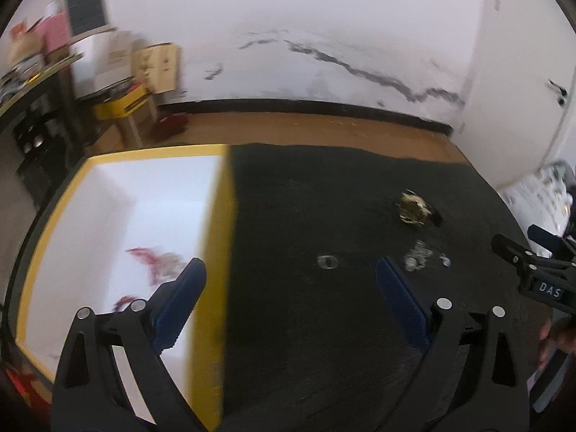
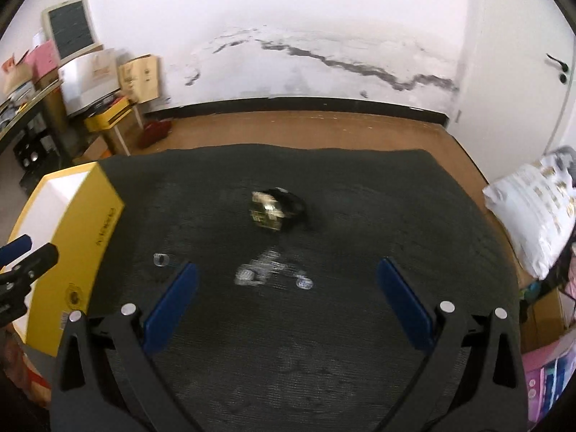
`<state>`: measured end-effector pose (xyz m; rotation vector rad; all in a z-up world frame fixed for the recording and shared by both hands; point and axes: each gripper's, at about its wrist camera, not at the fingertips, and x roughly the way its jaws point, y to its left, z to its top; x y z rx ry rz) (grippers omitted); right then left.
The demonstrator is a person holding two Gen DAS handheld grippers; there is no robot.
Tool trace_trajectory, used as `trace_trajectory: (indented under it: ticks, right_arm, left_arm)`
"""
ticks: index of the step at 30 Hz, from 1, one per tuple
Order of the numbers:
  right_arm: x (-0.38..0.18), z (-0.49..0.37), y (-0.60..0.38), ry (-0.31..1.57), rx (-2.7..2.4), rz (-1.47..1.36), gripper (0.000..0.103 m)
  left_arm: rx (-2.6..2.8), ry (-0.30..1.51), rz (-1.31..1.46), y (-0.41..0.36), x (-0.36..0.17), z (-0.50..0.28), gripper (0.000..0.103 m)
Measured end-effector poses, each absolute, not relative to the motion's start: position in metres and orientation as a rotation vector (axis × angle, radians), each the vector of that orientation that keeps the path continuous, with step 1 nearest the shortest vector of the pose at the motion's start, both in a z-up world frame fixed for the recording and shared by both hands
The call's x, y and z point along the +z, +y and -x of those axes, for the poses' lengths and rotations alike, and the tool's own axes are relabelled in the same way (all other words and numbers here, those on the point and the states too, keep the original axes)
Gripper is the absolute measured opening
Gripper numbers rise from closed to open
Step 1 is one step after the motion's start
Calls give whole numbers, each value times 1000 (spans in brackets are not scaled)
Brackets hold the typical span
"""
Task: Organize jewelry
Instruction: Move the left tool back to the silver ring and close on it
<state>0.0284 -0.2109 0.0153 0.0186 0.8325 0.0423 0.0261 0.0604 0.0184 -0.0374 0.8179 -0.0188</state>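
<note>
Over dark mat [image 2: 324, 360] | left tool [image 1: 289, 273] spread wide, empty | right tool [image 2: 288, 277] spread wide, empty

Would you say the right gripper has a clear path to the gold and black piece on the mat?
Probably yes: the right gripper is open, and only small silver pieces lie before the gold and black piece.

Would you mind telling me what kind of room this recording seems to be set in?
Probably a spare room at home used for storage. A wooden table with a dark mat stands against a stained white wall, stacked cardboard boxes crowd the left corner, and a patterned pillow lies at the right.
</note>
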Motion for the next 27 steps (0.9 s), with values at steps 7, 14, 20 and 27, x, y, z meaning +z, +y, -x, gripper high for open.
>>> trace_trajectory:
  ticks: [7,14,20,27]
  right_arm:
    - [-1,-28,-234,883,58,-47,96]
    - [-5,-39,-237,892,82,-65,96]
    - [-3,-51,-251,898,94,-116,96]
    - [-3,-58,-257,908,120,-134,96]
  left_arm:
    - [-51,841,-46,16,-21,-48,93]
    - [-39,924,10,10,-70,-82,93]
    - [10,1040,71,20,-111,-108,92]
    - [43,966,-17,16,-113,-110,57]
